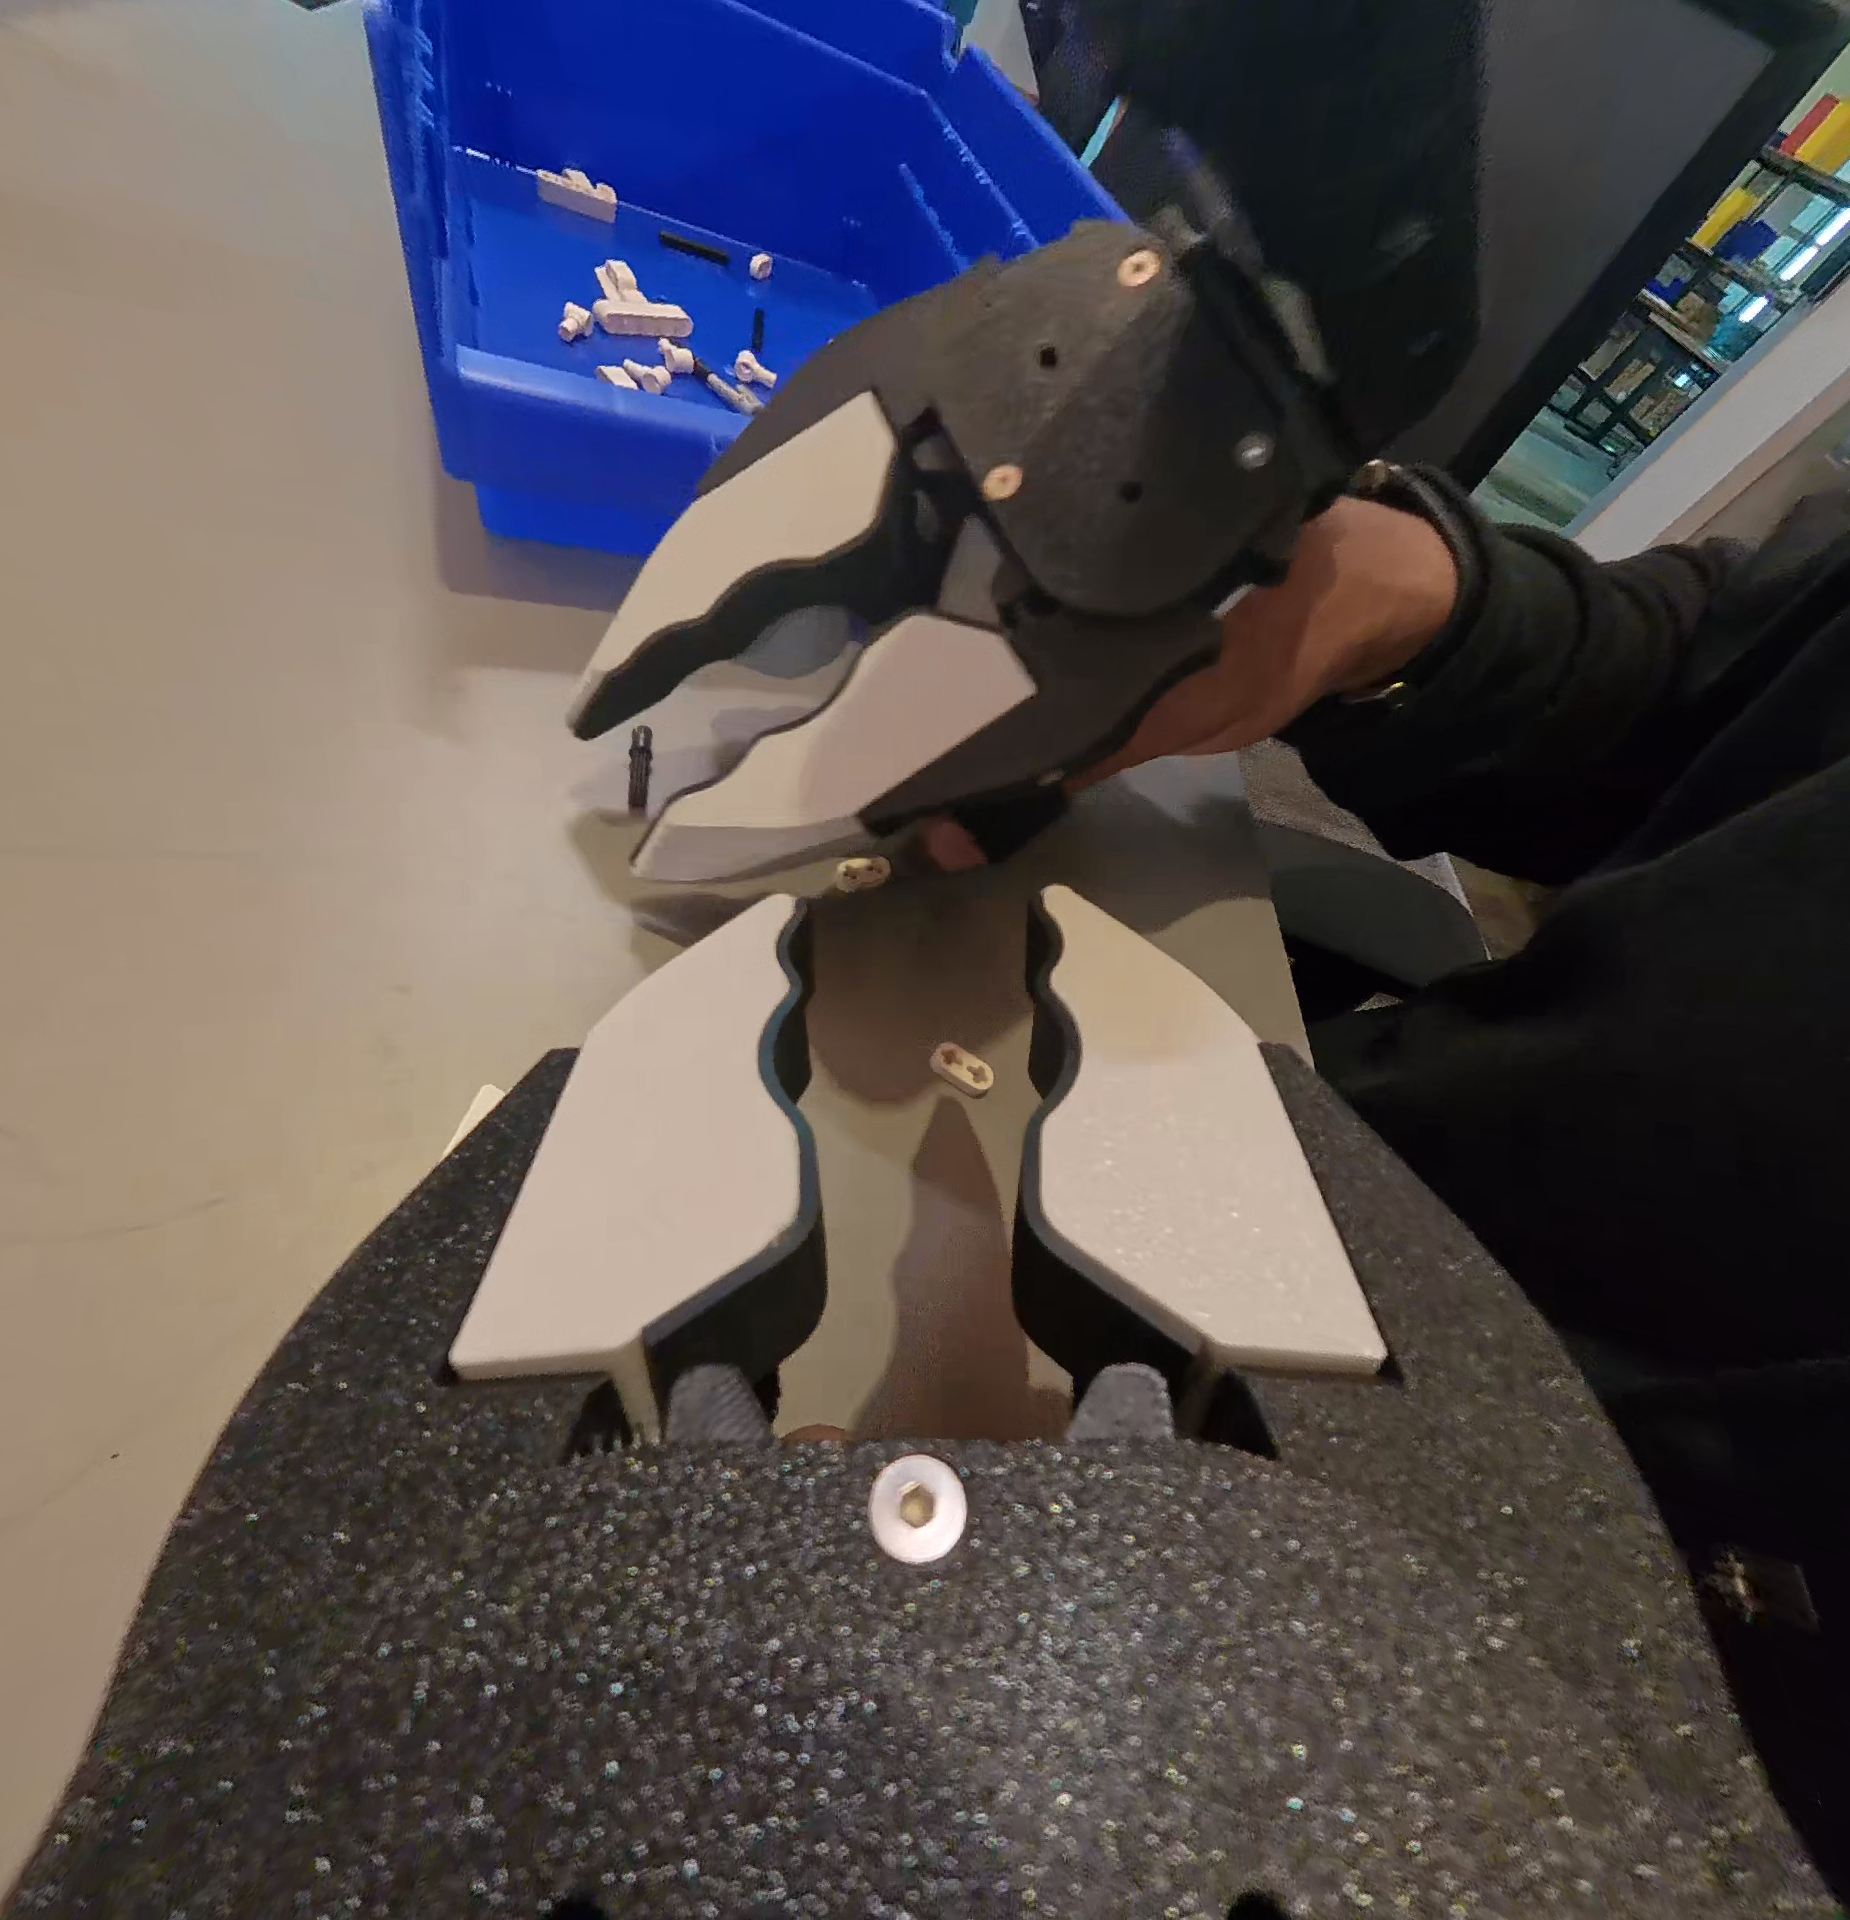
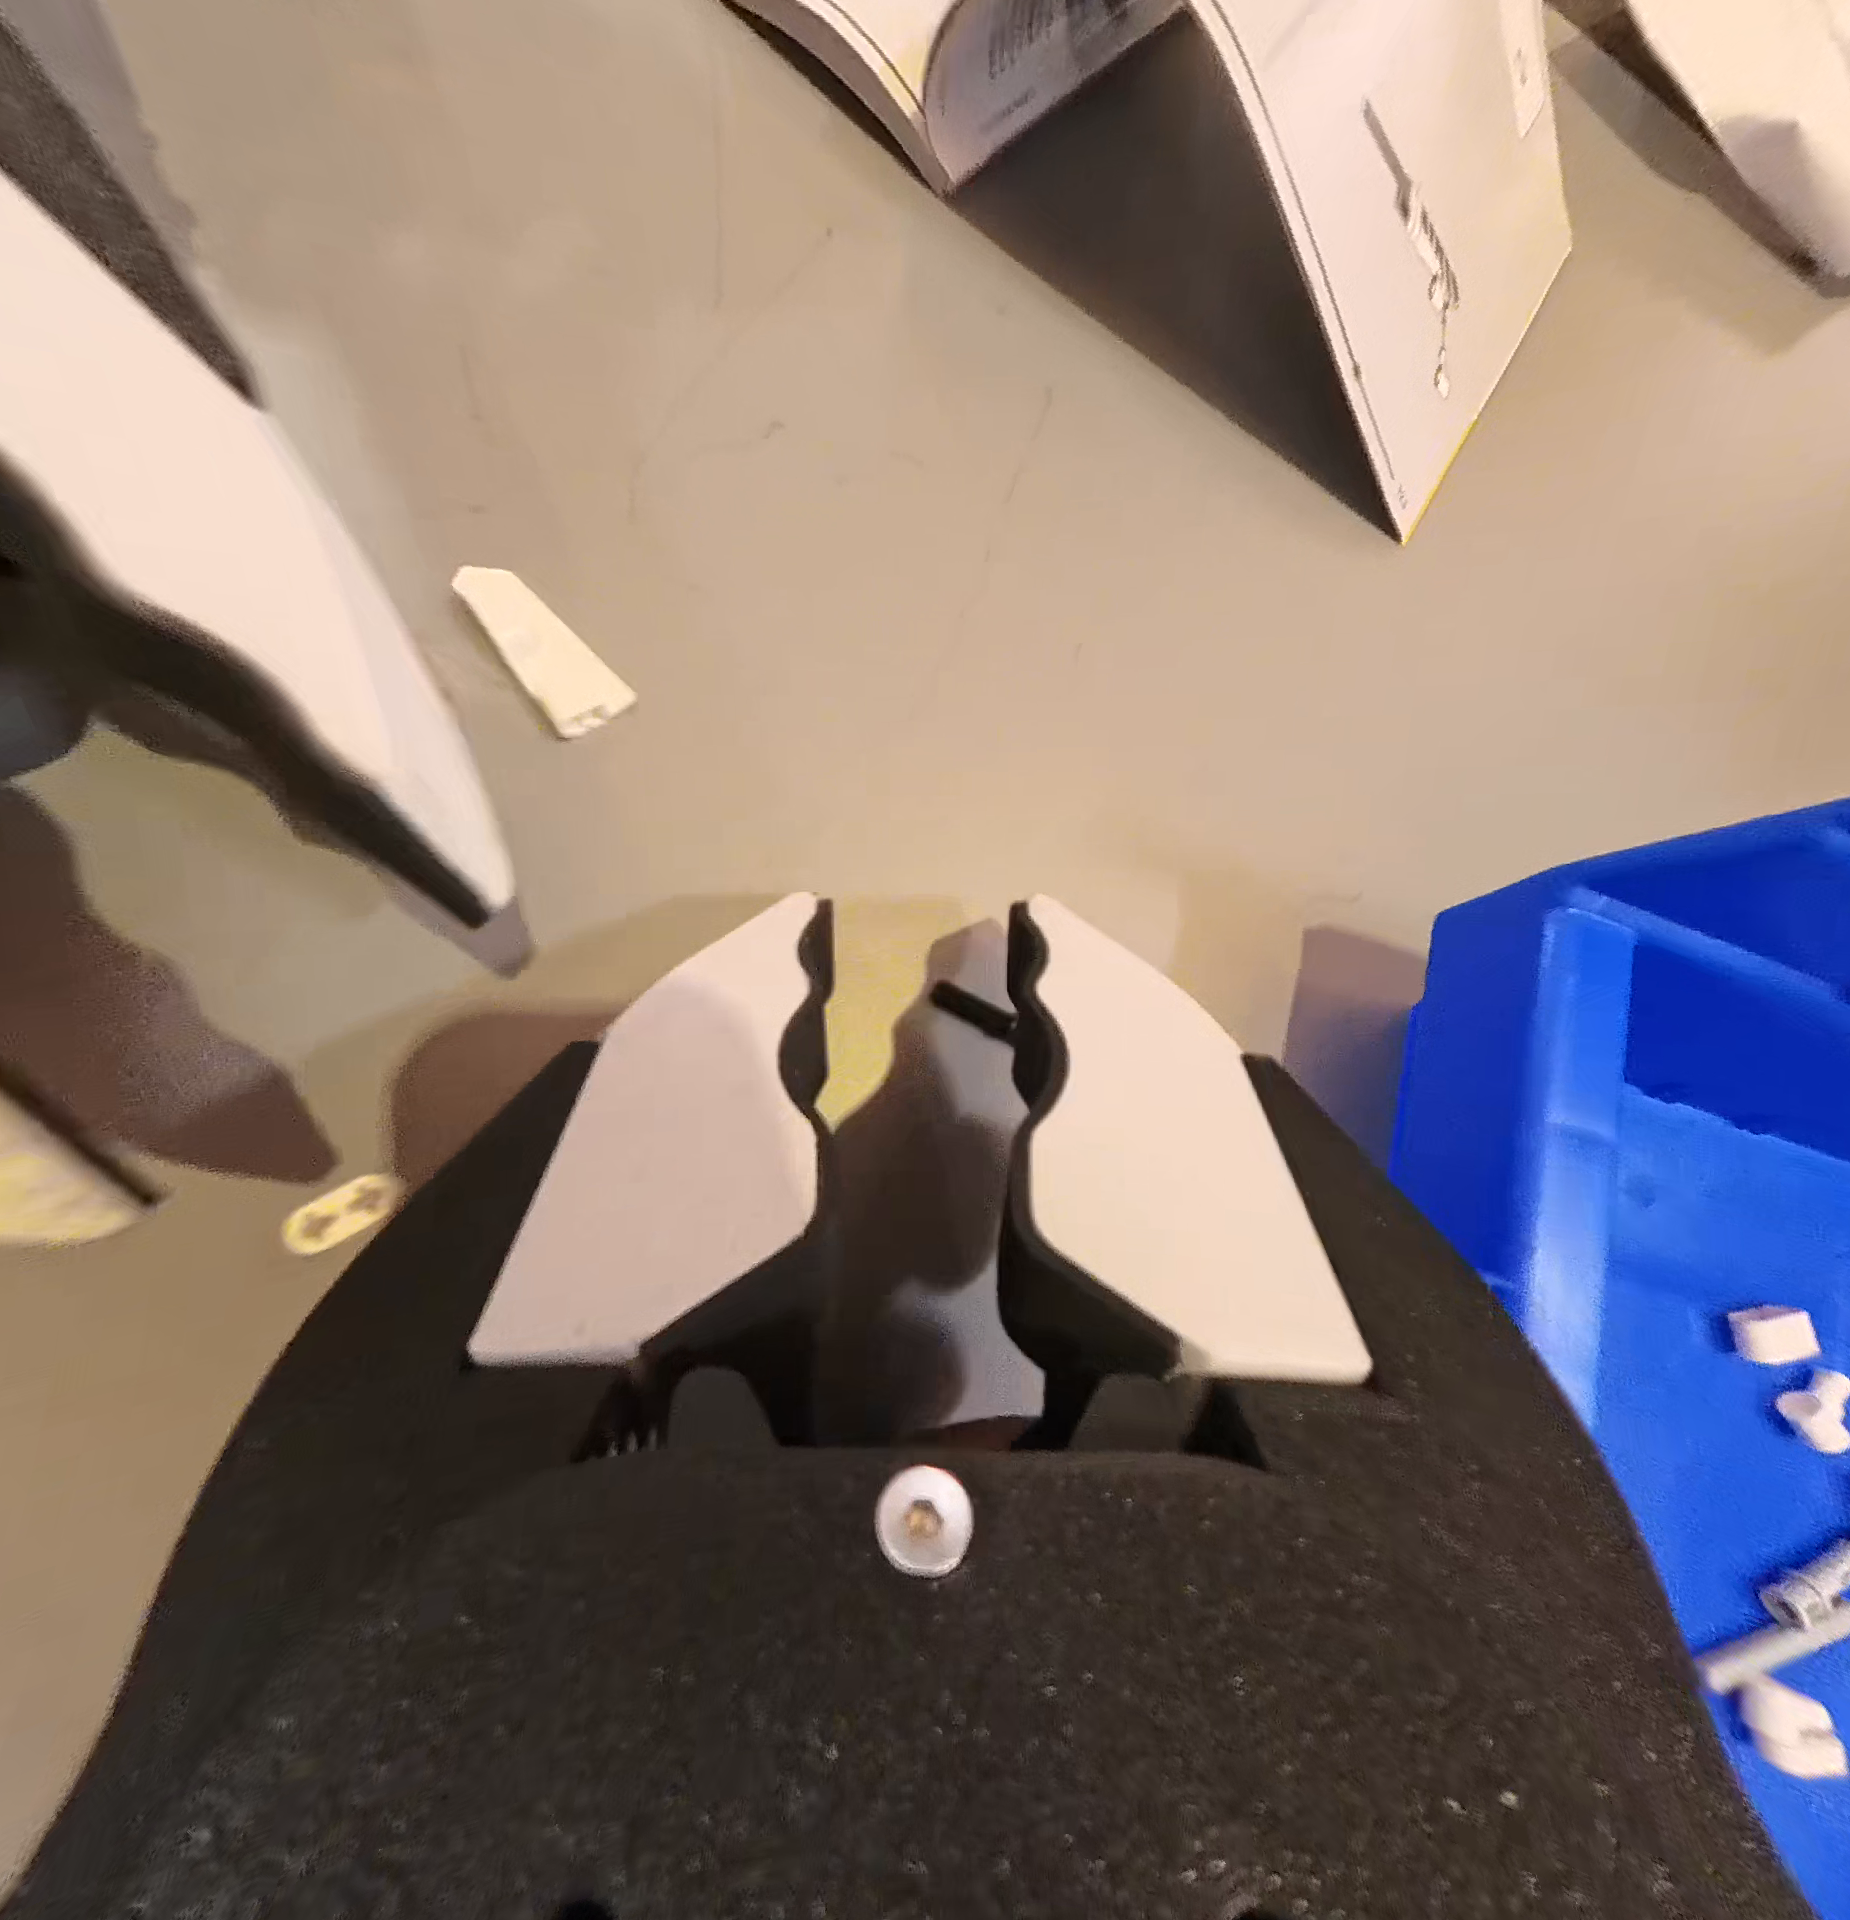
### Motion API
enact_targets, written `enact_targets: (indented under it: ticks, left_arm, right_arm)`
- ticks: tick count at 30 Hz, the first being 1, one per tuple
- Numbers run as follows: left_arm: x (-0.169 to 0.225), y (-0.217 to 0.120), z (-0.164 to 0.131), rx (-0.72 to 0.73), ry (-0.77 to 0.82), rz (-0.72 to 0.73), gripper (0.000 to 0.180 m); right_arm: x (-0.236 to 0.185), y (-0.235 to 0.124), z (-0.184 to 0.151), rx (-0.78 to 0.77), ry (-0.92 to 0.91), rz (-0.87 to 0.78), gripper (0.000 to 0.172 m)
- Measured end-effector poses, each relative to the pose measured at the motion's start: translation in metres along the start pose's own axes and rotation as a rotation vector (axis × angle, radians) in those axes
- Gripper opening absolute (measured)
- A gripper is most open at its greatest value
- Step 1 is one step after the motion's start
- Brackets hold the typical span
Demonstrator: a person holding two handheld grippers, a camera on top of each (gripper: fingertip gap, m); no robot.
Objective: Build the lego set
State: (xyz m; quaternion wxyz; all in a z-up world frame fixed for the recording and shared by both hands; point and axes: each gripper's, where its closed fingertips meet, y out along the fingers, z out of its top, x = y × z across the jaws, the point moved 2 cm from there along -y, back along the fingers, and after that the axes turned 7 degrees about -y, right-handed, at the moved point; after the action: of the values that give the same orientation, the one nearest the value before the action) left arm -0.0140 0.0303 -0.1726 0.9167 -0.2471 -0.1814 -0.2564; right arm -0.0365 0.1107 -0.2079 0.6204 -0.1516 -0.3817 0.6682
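Note:
My left gripper (image 1: 916, 904) is open and low over the grey table (image 1: 225, 831). A small beige two-hole piece (image 1: 962, 1070) lies on the table between its fingers, touching neither. A second beige piece (image 1: 861, 873) lies just past its tips and shows in the right wrist view too (image 2: 339, 1210). My right gripper (image 2: 919, 906) is open. A short black pin (image 2: 973, 1008) sits between its fingers, close to the right one, and the pads do not press on it. In the left wrist view the right gripper (image 1: 620, 779) is held by a hand, with the pin (image 1: 638, 769) at its tips.
A blue bin (image 1: 485, 436) with several small beige and black parts stands behind, and shows at the right in the right wrist view (image 2: 1523, 1091). An open booklet (image 2: 1420, 260) and a flat white piece (image 2: 542, 649) lie on the table. A person in dark sleeves (image 1: 1575, 675) is at the right.

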Motion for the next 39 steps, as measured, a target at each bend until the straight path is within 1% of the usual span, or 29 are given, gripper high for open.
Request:
enact_targets:
  ticks: [2, 4, 6, 7, 8, 9, 10, 11, 12, 14, 15, 16, 17, 18, 22, 25, 27, 29, 32, 34, 36, 37, 38, 39]
  left_arm:
    - [0.001, -0.001, 0.0, 0.007, 0.011, 0.002, 0.039]
    - [0.002, -0.002, 0.0, 0.016, 0.025, 0.005, 0.039]
    - [0.005, -0.002, -0.002, 0.012, 0.044, 0.003, 0.039]
    - [0.006, -0.002, -0.003, 0.008, 0.057, 0.005, 0.039]
    - [0.007, -0.002, -0.003, 0.008, 0.073, 0.007, 0.039]
    - [0.008, -0.002, -0.004, 0.006, 0.089, 0.011, 0.039]
    - [0.009, -0.001, -0.005, 0.0, 0.103, 0.016, 0.039]
    - [0.01, 0.0, -0.006, -0.009, 0.114, 0.02, 0.039]
    - [0.01, 0.001, -0.007, -0.017, 0.126, 0.026, 0.039]
    - [0.012, 0.002, -0.008, -0.02, 0.153, 0.039, 0.039]
    - [0.012, 0.002, -0.009, -0.018, 0.165, 0.046, 0.039]
    - [0.013, 0.002, -0.009, -0.015, 0.175, 0.051, 0.039]
    - [0.013, 0.001, -0.009, -0.011, 0.179, 0.057, 0.039]
    - [0.013, 0.001, -0.008, -0.007, 0.179, 0.063, 0.039]
    - [0.011, 0.001, -0.008, -0.003, 0.162, 0.067, 0.039]
    - [0.011, 0.001, -0.008, -0.007, 0.153, 0.064, 0.039]
    - [0.011, 0.001, -0.008, -0.009, 0.152, 0.061, 0.039]
    - [0.011, 0.001, -0.009, -0.013, 0.152, 0.056, 0.039]
    - [0.012, 0.001, -0.008, -0.006, 0.15, 0.043, 0.039]
    - [0.014, -0.001, -0.007, 0.002, 0.157, 0.033, 0.039]
    - [0.016, -0.002, -0.006, 0.014, 0.177, 0.026, 0.039]
    - [0.017, -0.003, -0.005, 0.025, 0.187, 0.028, 0.039]
    - [0.017, -0.004, -0.005, 0.035, 0.195, 0.031, 0.039]
    - [0.017, -0.004, -0.004, 0.045, 0.2, 0.036, 0.039]
  right_arm:
    - [-0.004, -0.018, 0.008, 0.029, 0.012, 0.0, 0.034]
    - [0.0, -0.046, 0.016, 0.065, 0.06, -0.021, 0.037]
    - [0.023, -0.085, 0.019, 0.101, 0.118, -0.09, 0.04]
    - [0.046, -0.109, 0.015, 0.098, 0.152, -0.18, 0.04]
    - [0.078, -0.136, 0.004, 0.086, 0.194, -0.304, 0.043]
    - [0.115, -0.164, -0.013, 0.064, 0.251, -0.447, 0.045]
    - [0.15, -0.188, -0.039, 0.025, 0.334, -0.573, 0.047]
    - [0.177, -0.204, -0.069, -0.026, 0.439, -0.631, 0.051]
    - [0.193, -0.209, -0.1, -0.073, 0.55, -0.61, 0.061]
    - [0.203, -0.197, -0.152, -0.159, 0.728, -0.493, 0.075]
    - [0.202, -0.189, -0.167, -0.163, 0.786, -0.429, 0.079]
    - [0.2, -0.185, -0.168, -0.102, 0.829, -0.356, 0.079]
    - [0.196, -0.18, -0.164, -0.065, 0.835, -0.296, 0.05]
    - [0.193, -0.177, -0.16, -0.041, 0.822, -0.281, 0.038]
    - [0.196, -0.163, -0.144, -0.05, 0.747, -0.304, 0.038]
    - [0.204, -0.146, -0.129, -0.07, 0.679, -0.259, 0.037]
    - [0.218, -0.133, -0.118, -0.069, 0.638, -0.248, 0.035]
    - [0.237, -0.119, -0.109, -0.076, 0.585, -0.247, 0.028]
    - [0.265, -0.1, -0.096, -0.125, 0.478, -0.243, 0.024]
    - [0.283, -0.092, -0.086, -0.172, 0.36, -0.288, 0.023]
    - [0.291, -0.095, -0.064, -0.16, 0.212, -0.34, 0.023]
    - [0.286, -0.101, -0.047, -0.123, 0.134, -0.355, 0.023]
    - [0.272, -0.108, -0.027, -0.072, 0.043, -0.346, 0.024]
    - [0.25, -0.113, -0.006, -0.013, -0.053, -0.314, 0.024]
